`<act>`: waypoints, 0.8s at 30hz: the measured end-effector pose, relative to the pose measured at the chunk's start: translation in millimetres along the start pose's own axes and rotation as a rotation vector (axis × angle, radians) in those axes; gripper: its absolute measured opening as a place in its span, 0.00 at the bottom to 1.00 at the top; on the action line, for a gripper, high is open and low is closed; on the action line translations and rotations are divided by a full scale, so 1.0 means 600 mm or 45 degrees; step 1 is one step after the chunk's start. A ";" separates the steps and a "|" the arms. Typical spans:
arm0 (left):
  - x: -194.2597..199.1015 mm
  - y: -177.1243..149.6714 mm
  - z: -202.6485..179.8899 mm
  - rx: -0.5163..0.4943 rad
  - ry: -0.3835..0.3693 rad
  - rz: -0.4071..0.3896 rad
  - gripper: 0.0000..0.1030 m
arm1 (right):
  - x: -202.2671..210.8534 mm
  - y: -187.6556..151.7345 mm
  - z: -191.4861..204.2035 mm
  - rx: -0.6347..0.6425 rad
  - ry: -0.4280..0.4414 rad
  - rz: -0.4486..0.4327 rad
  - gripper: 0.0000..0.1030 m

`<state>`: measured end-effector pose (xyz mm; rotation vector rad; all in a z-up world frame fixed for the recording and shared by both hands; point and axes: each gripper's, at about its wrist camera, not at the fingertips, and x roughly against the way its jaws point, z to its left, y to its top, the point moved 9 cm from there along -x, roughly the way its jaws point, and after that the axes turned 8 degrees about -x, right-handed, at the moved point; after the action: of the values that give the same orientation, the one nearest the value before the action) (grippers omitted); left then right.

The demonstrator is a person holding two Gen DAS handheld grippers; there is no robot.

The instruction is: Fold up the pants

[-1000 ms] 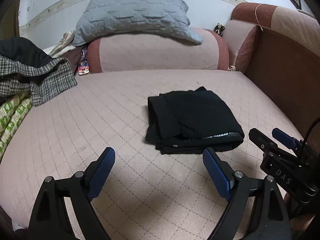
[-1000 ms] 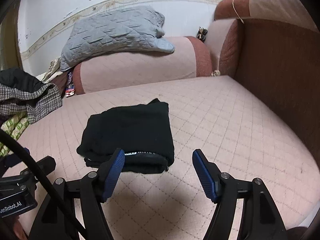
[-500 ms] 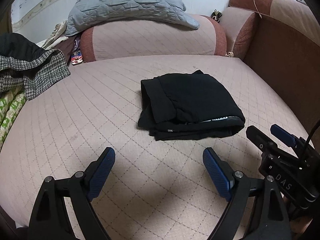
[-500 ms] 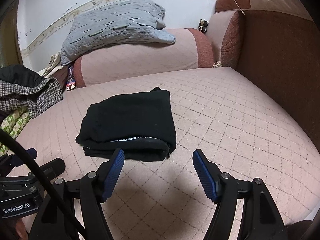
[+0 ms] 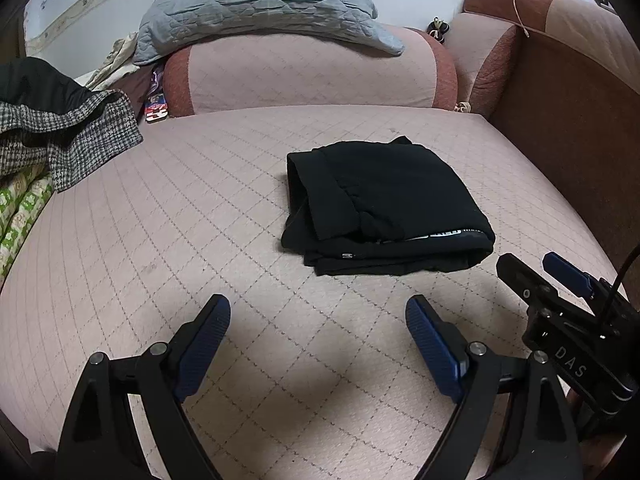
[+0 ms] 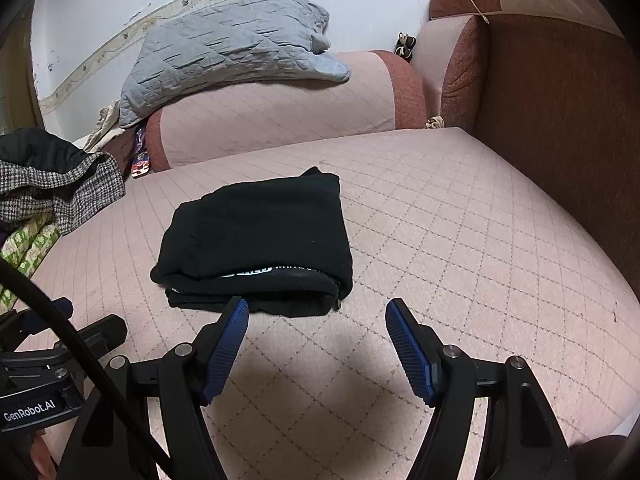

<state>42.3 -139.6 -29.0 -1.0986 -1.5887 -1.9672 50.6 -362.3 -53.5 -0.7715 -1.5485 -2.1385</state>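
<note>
The black pants (image 5: 384, 204) lie folded in a compact stack on the pink quilted sofa seat (image 5: 200, 216), with a white printed waistband at the near edge. They also show in the right wrist view (image 6: 260, 240). My left gripper (image 5: 318, 314) is open and empty, above the seat, short of the stack's near edge. My right gripper (image 6: 317, 312) is open and empty, just short of the stack's near right corner. The right gripper's body shows at the right of the left wrist view (image 5: 568, 320).
A grey quilted pillow (image 5: 260, 4) rests on the pink bolster (image 5: 304, 76) at the back. A checked jacket (image 5: 60, 136) and green patterned cloth (image 5: 20, 216) lie at the left. The brown armrest (image 6: 560, 140) walls the right side.
Both grippers have drawn back and lifted a little from the folded pants, staying open. The pants have not moved.
</note>
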 end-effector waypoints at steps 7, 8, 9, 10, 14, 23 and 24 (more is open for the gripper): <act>0.054 0.023 0.023 0.022 0.117 -0.271 0.86 | 0.004 -0.008 0.001 0.019 0.007 -0.010 0.74; 0.075 0.030 0.031 0.046 0.138 -0.356 0.89 | 0.006 -0.011 0.002 0.019 0.008 -0.014 0.74; 0.091 0.034 0.038 0.069 0.156 -0.410 0.98 | 0.006 -0.012 0.003 0.018 0.011 -0.016 0.75; 0.107 0.039 0.046 0.094 0.175 -0.462 1.00 | 0.007 -0.014 0.004 0.015 0.013 -0.015 0.75; 0.155 0.057 0.076 0.139 0.257 -0.558 1.00 | 0.011 -0.022 0.005 0.007 0.018 -0.015 0.76; 0.163 0.034 0.091 0.196 0.295 -0.453 1.00 | 0.036 -0.039 0.015 0.022 0.026 -0.027 0.84; 0.145 0.023 0.086 0.198 0.261 -0.393 1.00 | 0.036 -0.043 0.016 0.032 0.017 -0.023 0.84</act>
<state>15.1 -79.8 49.2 -0.5990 -1.8457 -2.0250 20.5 -345.0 -56.5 -0.7366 -1.5786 -2.1283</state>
